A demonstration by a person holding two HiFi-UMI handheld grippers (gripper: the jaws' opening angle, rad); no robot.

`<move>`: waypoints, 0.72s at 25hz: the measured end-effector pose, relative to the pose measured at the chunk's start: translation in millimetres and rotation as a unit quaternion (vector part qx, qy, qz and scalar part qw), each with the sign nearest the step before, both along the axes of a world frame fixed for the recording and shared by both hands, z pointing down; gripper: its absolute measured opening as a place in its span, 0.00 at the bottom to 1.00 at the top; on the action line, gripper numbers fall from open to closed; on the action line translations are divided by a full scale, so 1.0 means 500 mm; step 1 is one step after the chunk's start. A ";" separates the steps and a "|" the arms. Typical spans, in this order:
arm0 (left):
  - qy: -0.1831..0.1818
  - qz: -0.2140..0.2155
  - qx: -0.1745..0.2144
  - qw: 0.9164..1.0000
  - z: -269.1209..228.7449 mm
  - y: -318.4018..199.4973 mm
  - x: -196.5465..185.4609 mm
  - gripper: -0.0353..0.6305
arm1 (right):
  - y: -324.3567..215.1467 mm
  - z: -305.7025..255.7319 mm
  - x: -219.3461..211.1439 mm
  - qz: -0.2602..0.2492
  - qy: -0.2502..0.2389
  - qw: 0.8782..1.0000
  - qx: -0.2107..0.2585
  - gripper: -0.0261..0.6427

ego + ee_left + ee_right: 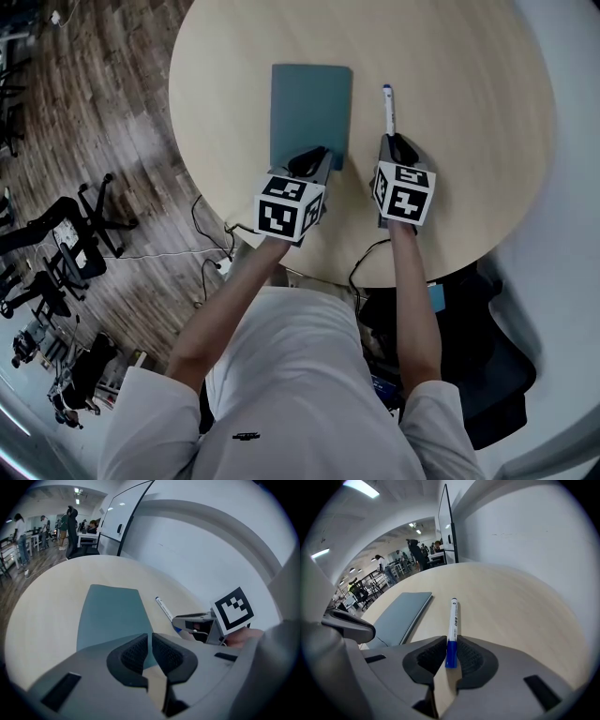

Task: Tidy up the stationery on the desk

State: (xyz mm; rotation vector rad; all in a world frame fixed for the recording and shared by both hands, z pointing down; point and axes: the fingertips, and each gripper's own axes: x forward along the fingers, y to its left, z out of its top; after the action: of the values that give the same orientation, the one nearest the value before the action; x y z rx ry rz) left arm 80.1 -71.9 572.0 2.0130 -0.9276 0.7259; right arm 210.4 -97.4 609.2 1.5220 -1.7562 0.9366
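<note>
- While the marker (pixel 452 618) lies along the desk (pixel 469 141), the right claw (pixel 450 654) pinches its blue end.
- Left claw (pixel 150 649) nips the near edge of the notebook (pixel 110 616).

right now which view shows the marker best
The right gripper view: the marker runs out from the right gripper, blue end clamped between its jaws, white barrel whole. The head view shows it small, beside the notebook. The left gripper view shows only its far part behind the right gripper.
</note>
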 end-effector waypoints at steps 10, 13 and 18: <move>0.001 -0.005 0.004 1.000 -0.009 -0.007 -0.023 0.12 | -0.008 -0.032 -0.011 0.037 -0.025 0.999 0.021 0.16; 0.001 -0.008 0.007 1.000 -0.014 -0.011 -0.033 0.12 | -0.007 -0.040 -0.033 0.040 -0.037 0.998 0.025 0.16; 0.001 -0.012 0.010 1.000 -0.021 -0.016 -0.050 0.12 | -0.005 -0.047 -0.073 0.045 -0.058 0.997 0.022 0.16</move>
State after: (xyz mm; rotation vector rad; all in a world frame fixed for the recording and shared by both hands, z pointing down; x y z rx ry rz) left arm 55.3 -79.7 561.3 2.0162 -0.9583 0.7035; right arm 173.7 -99.9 585.7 1.6149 -1.8132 1.0565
